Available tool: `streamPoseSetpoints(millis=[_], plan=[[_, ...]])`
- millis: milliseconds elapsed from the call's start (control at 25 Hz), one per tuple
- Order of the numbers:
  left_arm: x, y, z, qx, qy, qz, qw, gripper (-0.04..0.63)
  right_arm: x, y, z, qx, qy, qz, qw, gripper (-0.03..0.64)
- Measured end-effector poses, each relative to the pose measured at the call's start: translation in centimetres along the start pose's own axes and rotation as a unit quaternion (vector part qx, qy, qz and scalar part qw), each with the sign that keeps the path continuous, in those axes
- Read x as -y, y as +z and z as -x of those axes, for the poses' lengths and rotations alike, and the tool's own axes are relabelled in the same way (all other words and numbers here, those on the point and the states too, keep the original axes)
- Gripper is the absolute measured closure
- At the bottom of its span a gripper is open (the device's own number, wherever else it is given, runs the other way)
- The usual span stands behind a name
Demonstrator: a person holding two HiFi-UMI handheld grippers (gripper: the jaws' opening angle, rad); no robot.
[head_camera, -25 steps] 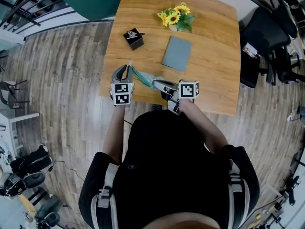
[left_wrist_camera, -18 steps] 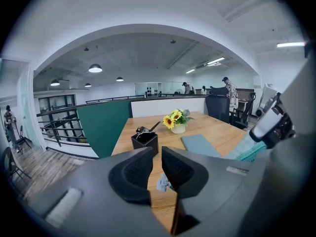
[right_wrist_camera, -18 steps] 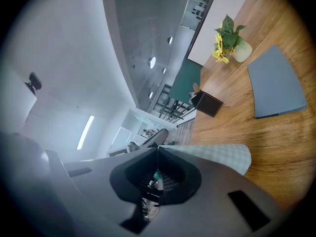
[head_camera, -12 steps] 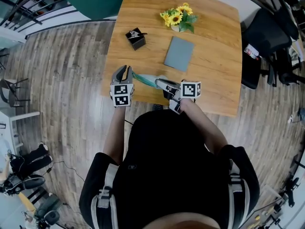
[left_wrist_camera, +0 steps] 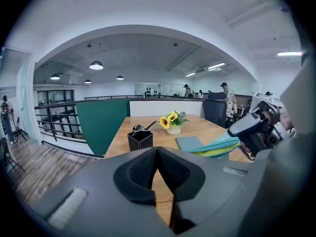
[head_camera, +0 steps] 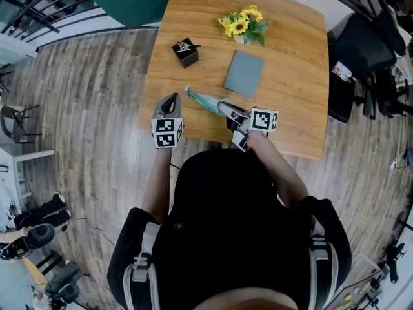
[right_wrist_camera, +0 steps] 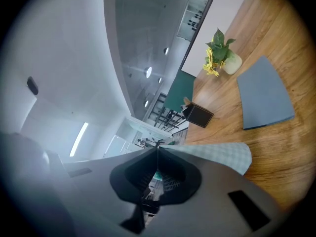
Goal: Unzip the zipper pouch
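Observation:
A teal zipper pouch with a yellow-green side hangs over the near part of the wooden table, its free end pointing left. My right gripper is shut on the pouch's right end; in the right gripper view checked fabric runs out from between the pads. My left gripper sits a little left of the pouch's free end and apart from it. Its jaws have just closed and stand shut with nothing between them. From the left gripper view the pouch shows at the right, held by the other gripper.
A grey-blue notebook lies behind the pouch. A black box with clips stands at the back left, a vase of sunflowers at the back. The table's near edge runs just below both grippers. A black chair stands right of the table.
The pouch's left end was at the left gripper's jaws; now it is free and has shifted right and away with the right gripper. The left jaws have shut.

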State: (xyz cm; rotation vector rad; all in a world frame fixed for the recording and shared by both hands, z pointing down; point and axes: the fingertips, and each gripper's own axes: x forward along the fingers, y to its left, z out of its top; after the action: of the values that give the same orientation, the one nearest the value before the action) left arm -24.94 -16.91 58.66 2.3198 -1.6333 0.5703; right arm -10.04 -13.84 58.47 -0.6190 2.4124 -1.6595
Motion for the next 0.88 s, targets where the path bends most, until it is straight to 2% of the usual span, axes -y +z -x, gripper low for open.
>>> streamPoseSetpoints(millis=[520, 880], plan=[[1.7, -0.7, 0.5, -0.01, -0.022, -0.002, 0.9997, 0.594, 0.1, 2.1, 0.4, 0.025, 0.002, 0.01, 1.0, 0.609], [1.8, -0.9, 0.8, -0.013, -0.027, -0.004, 0.9995, 0.594, 0.6, 2.7, 0.7, 0.034, -0.012, 0.017, 0.999, 0.609]])
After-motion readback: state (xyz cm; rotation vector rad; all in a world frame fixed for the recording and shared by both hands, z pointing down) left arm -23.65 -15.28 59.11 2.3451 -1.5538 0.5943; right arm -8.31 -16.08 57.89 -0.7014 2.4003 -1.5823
